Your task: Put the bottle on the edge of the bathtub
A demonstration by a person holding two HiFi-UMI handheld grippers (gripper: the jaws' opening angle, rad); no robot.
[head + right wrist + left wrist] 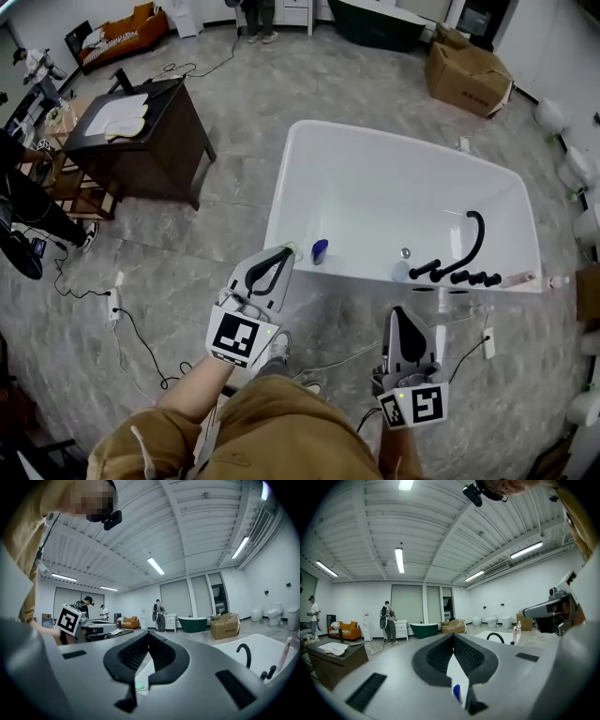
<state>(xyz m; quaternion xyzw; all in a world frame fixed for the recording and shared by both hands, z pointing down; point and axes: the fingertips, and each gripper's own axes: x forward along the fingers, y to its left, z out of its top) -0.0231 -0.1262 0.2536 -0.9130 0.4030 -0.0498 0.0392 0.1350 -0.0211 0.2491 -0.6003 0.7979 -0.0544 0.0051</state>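
Observation:
A small bottle with a blue cap [320, 250] stands on the near rim of the white bathtub [281, 192]. My left gripper [285, 253] hovers just left of it, apart from it, its jaws shut with nothing between them. In the left gripper view the jaws [453, 637] meet at the tip, and the blue cap [456, 692] shows below through the gap. My right gripper [398, 317] hangs over the floor in front of the tub, shut and empty. The right gripper view shows its jaws [149, 634] closed together.
A black faucet [473, 239] and its knobs sit on the tub's right end. A dark wooden table [141, 136] stands to the left and a cardboard box [469, 75] behind the tub. Cables and a power strip [112, 305] lie on the floor. People stand at the back.

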